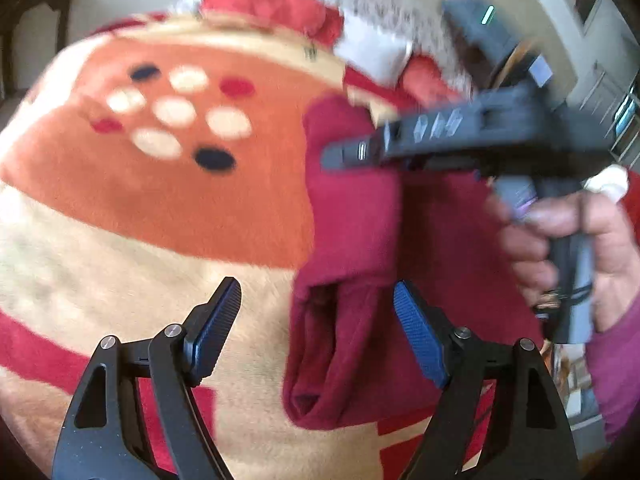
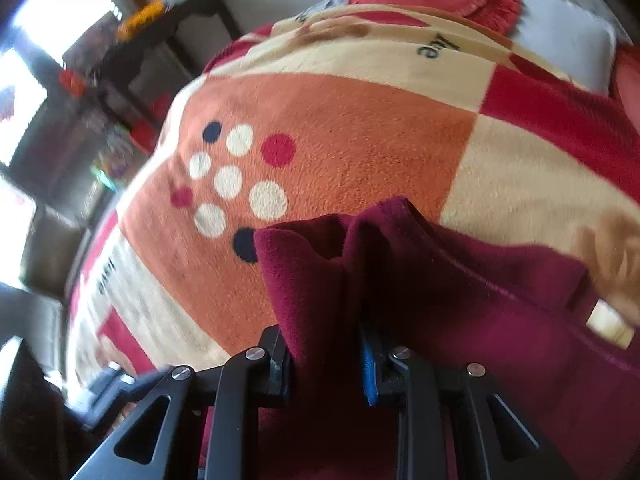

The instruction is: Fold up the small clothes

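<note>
A dark red fleece garment hangs over the patterned blanket, its open cuff facing me in the left wrist view. My left gripper is open and empty, its right pad touching the hanging cloth's edge. My right gripper is shut on the dark red garment, which bunches up between its pads. The right gripper also shows in the left wrist view, held in a hand, lifting the garment from above.
The blanket covers a bed, orange, cream and red with dots. A red pillow and a white pillow lie at the far end. Dark shelves stand left of the bed.
</note>
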